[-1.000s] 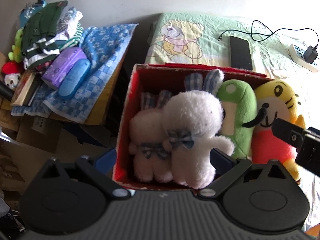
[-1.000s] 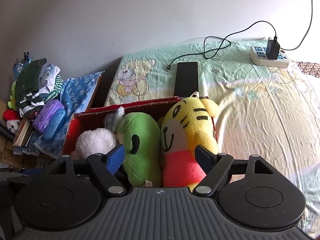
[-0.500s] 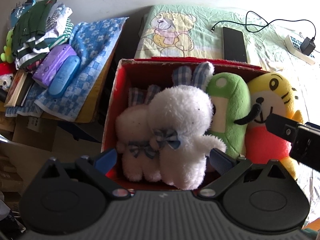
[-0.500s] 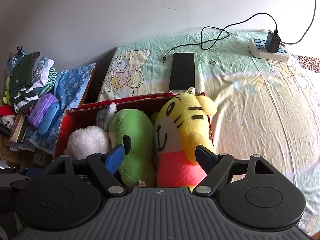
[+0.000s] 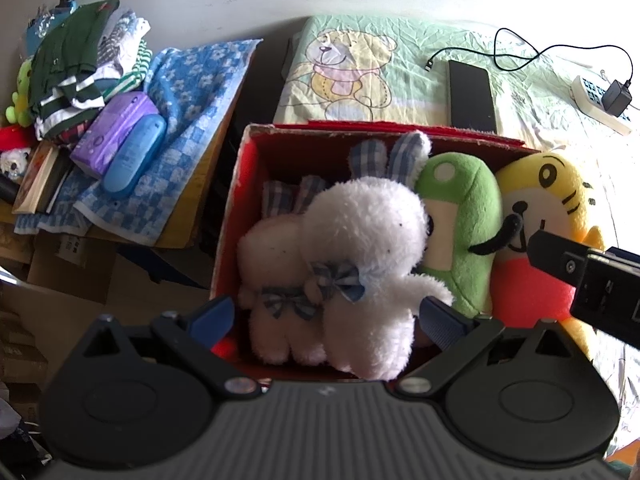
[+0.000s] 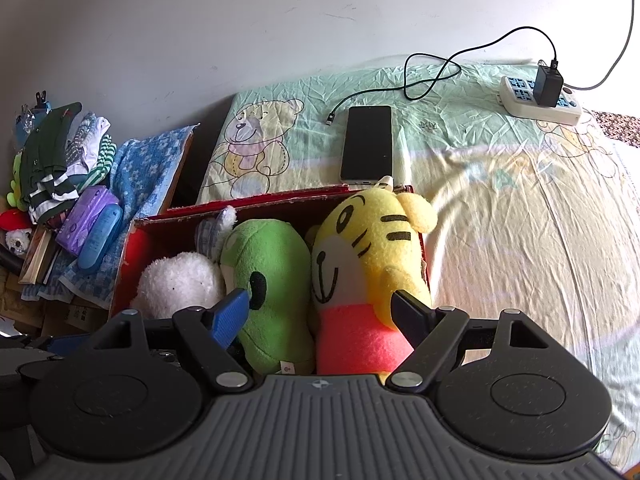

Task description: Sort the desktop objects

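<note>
Both views drew back slightly; toys unmoved. Red box (image 5: 240, 184) at frame centre holds white rabbit (image 5: 368, 240), green frog (image 6: 272, 272), yellow tiger (image 6: 372, 248) packed side by side, so upright. Long axes vertical, heads toward frame top. Left gripper (image 5: 326, 318) wide, empty; right gripper (image 6: 320, 312) wide, empty.

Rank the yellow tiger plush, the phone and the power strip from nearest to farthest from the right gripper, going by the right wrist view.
1. Yellow tiger plush: in the red box, at the right gripper.
2. Phone: on the sheet behind the box.
3. Power strip: far right, by the wall.
</note>
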`<action>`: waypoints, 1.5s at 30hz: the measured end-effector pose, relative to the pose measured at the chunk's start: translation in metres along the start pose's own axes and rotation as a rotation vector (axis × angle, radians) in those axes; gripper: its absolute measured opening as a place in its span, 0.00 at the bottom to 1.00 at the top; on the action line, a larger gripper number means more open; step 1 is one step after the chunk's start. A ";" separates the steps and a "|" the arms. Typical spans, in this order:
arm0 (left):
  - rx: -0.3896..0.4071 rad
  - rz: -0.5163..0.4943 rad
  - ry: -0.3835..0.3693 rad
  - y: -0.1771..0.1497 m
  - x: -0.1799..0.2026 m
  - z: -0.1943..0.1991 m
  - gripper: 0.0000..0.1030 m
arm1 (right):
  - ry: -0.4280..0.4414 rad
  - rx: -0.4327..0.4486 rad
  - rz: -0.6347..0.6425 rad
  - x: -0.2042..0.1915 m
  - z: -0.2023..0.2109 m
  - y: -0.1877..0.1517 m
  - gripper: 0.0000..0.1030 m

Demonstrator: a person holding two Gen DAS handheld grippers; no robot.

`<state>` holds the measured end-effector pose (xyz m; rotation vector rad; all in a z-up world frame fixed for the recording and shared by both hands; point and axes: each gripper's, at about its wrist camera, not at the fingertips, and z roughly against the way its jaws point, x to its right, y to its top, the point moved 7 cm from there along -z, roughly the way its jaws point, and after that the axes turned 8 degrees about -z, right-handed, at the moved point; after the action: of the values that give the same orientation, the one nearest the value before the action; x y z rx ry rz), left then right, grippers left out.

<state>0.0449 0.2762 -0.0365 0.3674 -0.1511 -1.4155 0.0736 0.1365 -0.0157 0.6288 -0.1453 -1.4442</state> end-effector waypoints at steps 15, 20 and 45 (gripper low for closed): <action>-0.009 0.037 0.001 -0.004 -0.012 -0.001 0.97 | -0.036 -0.004 0.027 -0.003 -0.004 0.001 0.78; -0.048 0.045 -0.042 -0.007 -0.008 -0.011 0.97 | -0.073 -0.011 0.040 -0.002 -0.006 0.003 0.78; -0.055 0.003 -0.074 -0.002 -0.005 -0.018 0.97 | -0.112 0.000 0.091 -0.010 -0.015 0.006 0.79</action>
<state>0.0478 0.2839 -0.0532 0.2691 -0.1728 -1.4282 0.0845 0.1503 -0.0220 0.5348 -0.2584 -1.3918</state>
